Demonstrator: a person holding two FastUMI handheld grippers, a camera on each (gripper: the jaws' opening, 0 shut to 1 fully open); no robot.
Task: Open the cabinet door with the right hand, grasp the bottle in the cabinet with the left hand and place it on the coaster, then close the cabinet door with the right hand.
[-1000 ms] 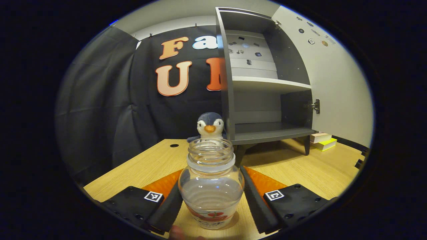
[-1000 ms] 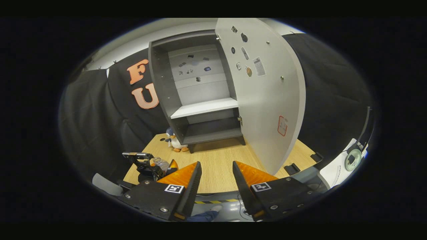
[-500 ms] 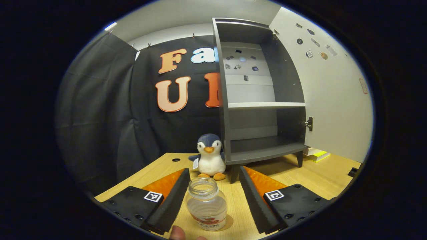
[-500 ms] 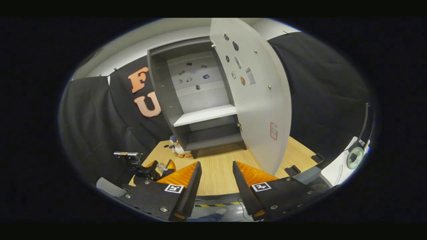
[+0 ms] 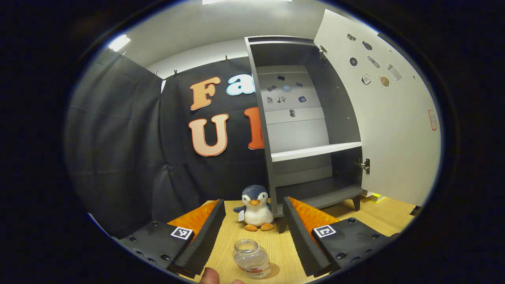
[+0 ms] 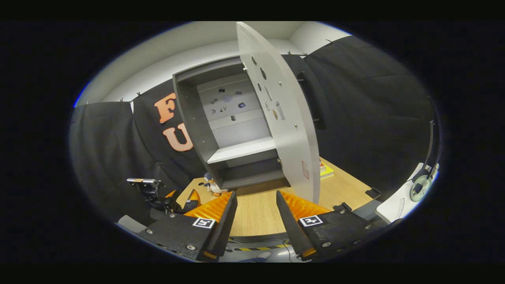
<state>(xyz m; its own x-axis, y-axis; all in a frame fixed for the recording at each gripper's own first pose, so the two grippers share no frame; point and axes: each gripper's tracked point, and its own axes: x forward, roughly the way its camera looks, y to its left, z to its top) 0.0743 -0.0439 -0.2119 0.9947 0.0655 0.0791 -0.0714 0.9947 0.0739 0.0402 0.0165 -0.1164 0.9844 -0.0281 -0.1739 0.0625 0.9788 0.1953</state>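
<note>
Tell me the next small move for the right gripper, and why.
Probably bring the right gripper up to the outer face of the cabinet door and start pushing it shut. The bottle already stands upright on the table, the left gripper is open and clear of it, and the door is open with the right gripper empty.

One bottle, one plush penguin, one cabinet, two claws

A: What sits on the table?
B: A plush penguin, upright near the back, by the black cloth.
A: Anything else?
B: Yellow-edged books lie flat at the far right, well apart from it.
</note>
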